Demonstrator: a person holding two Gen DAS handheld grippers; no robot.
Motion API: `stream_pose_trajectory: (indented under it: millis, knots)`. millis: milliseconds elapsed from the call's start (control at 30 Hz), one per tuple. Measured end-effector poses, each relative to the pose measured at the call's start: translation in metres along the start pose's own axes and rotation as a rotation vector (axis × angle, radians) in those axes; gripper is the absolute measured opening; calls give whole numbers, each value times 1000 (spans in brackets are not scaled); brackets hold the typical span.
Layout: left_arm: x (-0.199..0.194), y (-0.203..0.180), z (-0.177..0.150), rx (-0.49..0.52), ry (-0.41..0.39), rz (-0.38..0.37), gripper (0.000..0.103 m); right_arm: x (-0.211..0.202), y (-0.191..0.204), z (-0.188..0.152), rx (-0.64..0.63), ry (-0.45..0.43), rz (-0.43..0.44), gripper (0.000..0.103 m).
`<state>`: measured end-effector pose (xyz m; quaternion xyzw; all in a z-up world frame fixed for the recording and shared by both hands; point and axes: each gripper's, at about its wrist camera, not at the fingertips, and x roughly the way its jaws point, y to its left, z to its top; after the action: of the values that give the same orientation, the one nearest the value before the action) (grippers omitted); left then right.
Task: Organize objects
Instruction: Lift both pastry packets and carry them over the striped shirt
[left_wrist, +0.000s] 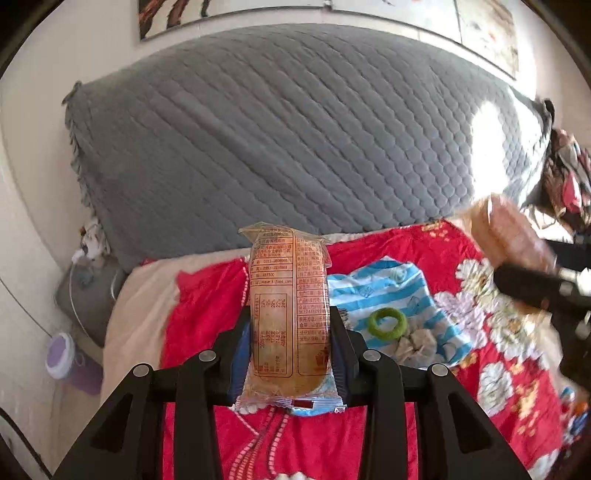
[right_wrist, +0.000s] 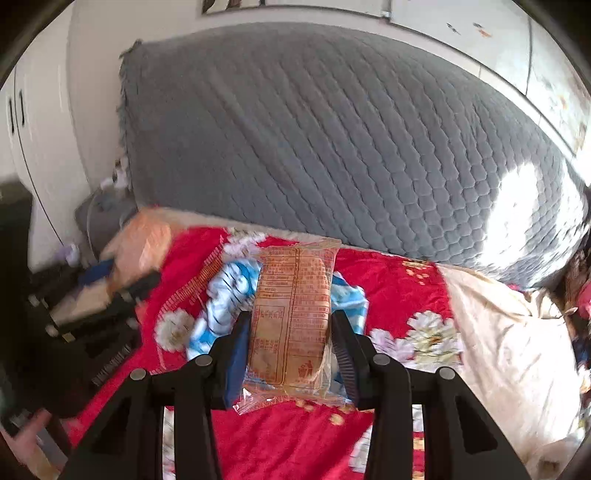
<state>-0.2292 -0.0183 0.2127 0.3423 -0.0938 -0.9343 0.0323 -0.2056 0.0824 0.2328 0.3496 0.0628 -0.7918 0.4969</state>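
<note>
Red floral bedspread (left_wrist: 388, 258) is my reference point: above it, my left gripper (left_wrist: 290, 325) pinches a wrapped pastry (left_wrist: 290, 295) upright between both fingers, label side toward the lens. My right gripper (right_wrist: 290, 332) likewise clamps a second wrapped pastry (right_wrist: 291, 314) above the same cover. On the bedspread lies a blue-striped cloth (left_wrist: 391, 291) with a green ring (left_wrist: 387, 323) resting on it and a crumpled grey scrap (left_wrist: 415, 343) touching the ring. Behind the bedspread stands a grey quilted headboard (left_wrist: 288, 129).
</note>
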Motion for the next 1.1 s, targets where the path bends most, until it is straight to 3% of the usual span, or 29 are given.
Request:
stream_pose_trajectory:
  millis: [367,1100]
  knots:
    - [12,-7,-4,12,7,9,39,5,-6,0,11,-72,54,43]
    - [50,-19,-15,8,40,-8,39,39,-25,-6,-21,-59,45,43]
